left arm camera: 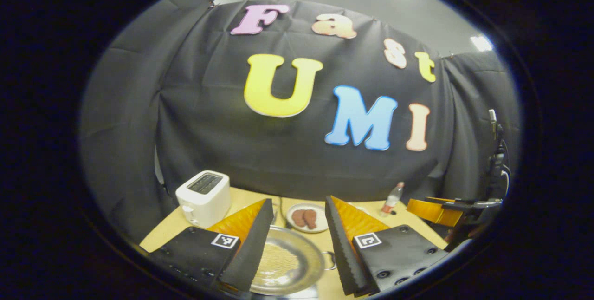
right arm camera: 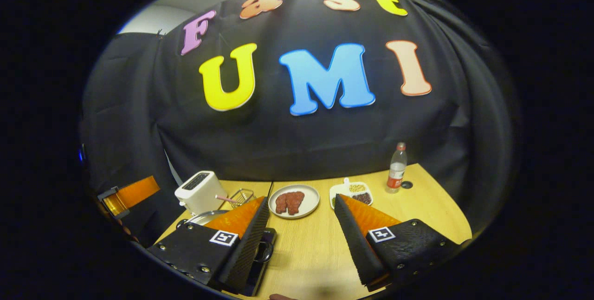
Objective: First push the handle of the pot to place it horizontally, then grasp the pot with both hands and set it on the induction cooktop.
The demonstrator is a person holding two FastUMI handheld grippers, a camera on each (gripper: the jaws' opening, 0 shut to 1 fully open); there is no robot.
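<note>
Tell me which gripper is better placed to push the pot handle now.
Probably the left gripper: it is open with the pot and its side handle directly between its fingers. The right gripper faces mostly bare table, with the pot off to its left.

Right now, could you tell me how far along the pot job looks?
Seemingly done: the pot's loop handle sticks out sideways, roughly level. In hand: nothing. The left hand-held gripper hovers open over the pot, and the right hand-held gripper is open above the table. Left: the two-handed grasp. I cannot tell whether the pot sits on the dark slab, perhaps the cooktop.
</note>
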